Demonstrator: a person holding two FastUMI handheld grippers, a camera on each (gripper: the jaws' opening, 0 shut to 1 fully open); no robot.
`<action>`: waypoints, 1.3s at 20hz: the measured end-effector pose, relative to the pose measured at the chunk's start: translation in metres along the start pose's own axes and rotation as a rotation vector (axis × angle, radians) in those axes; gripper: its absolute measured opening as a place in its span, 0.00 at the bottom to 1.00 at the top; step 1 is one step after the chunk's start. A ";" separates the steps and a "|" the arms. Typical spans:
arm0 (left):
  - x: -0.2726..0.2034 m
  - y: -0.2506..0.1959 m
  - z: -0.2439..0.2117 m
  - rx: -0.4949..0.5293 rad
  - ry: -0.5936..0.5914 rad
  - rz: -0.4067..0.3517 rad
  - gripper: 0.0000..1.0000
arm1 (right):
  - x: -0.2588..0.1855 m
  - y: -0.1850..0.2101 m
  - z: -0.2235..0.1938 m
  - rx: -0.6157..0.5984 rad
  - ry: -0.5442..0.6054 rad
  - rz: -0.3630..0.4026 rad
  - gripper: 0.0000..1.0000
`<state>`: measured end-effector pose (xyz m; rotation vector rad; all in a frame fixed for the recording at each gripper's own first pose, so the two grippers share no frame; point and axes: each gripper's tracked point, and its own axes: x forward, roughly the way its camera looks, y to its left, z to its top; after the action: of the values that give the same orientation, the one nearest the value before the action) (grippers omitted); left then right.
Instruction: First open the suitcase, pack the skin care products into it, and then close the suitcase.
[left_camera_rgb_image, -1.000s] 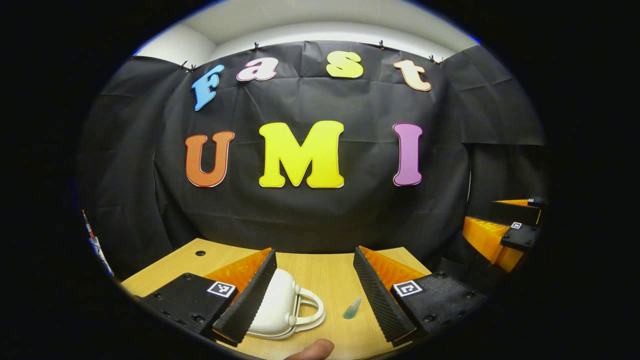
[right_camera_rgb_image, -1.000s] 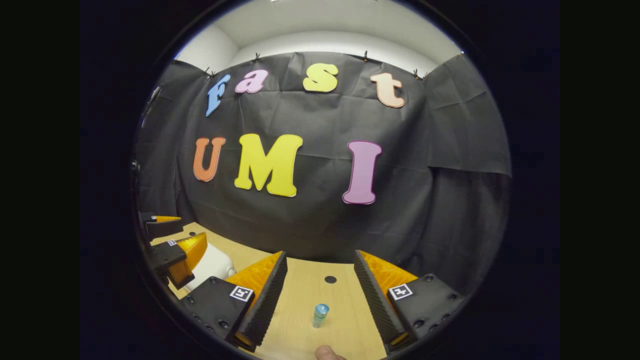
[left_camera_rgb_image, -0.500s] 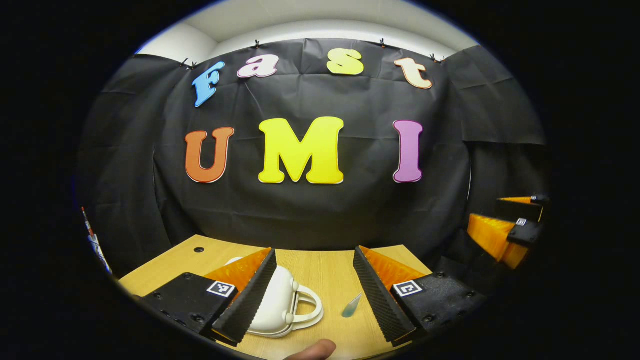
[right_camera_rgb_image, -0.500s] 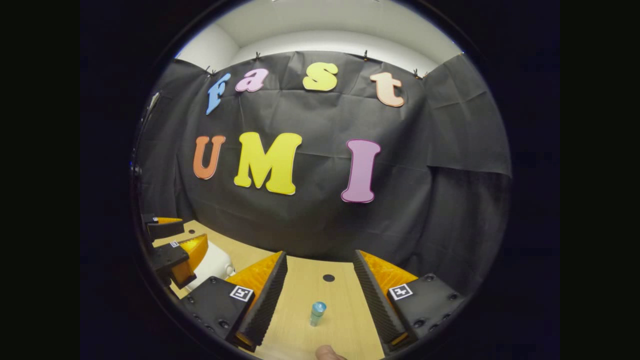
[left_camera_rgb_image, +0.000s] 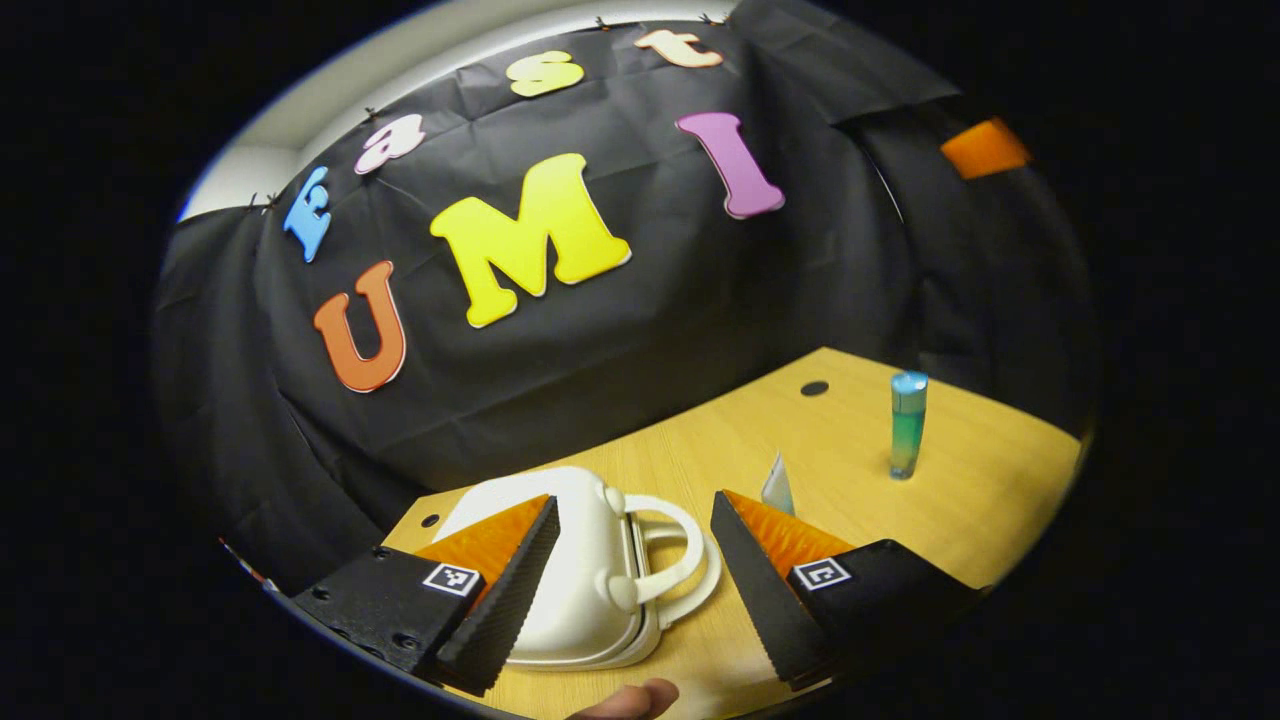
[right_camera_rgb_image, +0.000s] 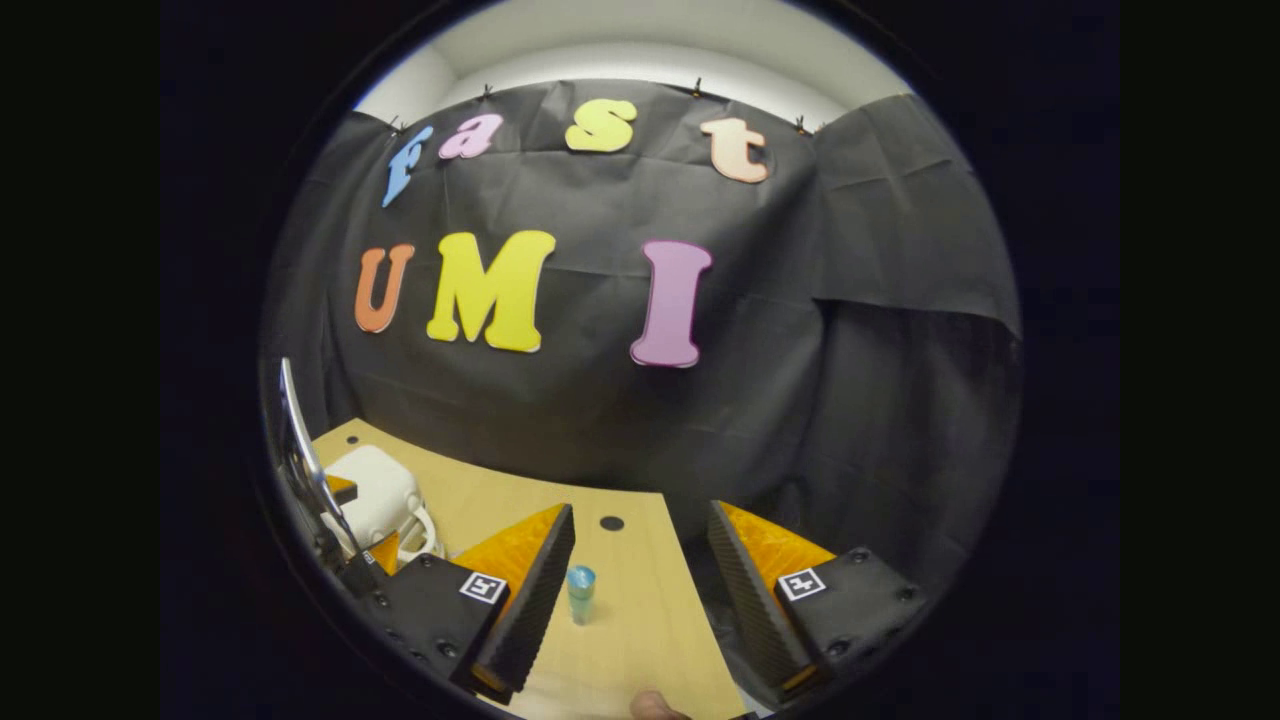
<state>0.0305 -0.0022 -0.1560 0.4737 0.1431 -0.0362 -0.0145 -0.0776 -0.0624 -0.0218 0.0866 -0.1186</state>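
White and closed, the small suitcase (left_camera_rgb_image: 575, 570) lies on the wooden table (left_camera_rgb_image: 980, 500) directly ahead of the left gripper (left_camera_rgb_image: 630, 580), whose fingers stand spread and empty with the handle (left_camera_rgb_image: 672, 555) between them, a position that suits a first step of opening the lid. Farther off stands an upright blue-green bottle (left_camera_rgb_image: 908, 425), which the right gripper (right_camera_rgb_image: 638, 590) faces with its fingers likewise spread and empty, ready for the pick. A small pale tube (left_camera_rgb_image: 777, 488) is half hidden behind the left gripper's finger, and the suitcase latch is hard to make out.
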 end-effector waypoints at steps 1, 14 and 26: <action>0.007 -0.007 -0.009 0.036 0.014 -0.008 0.97 | 0.000 -0.004 -0.007 0.002 0.014 -0.007 0.80; 0.060 -0.017 -0.062 0.543 0.153 0.079 0.83 | 0.011 -0.038 -0.044 0.026 0.081 -0.012 0.80; 0.059 -0.027 -0.061 0.635 0.220 0.044 0.20 | 0.000 -0.021 -0.035 -0.010 0.061 0.057 0.80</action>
<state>0.0797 0.0012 -0.2303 1.1157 0.3411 0.0150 -0.0200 -0.0994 -0.0964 -0.0261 0.1485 -0.0617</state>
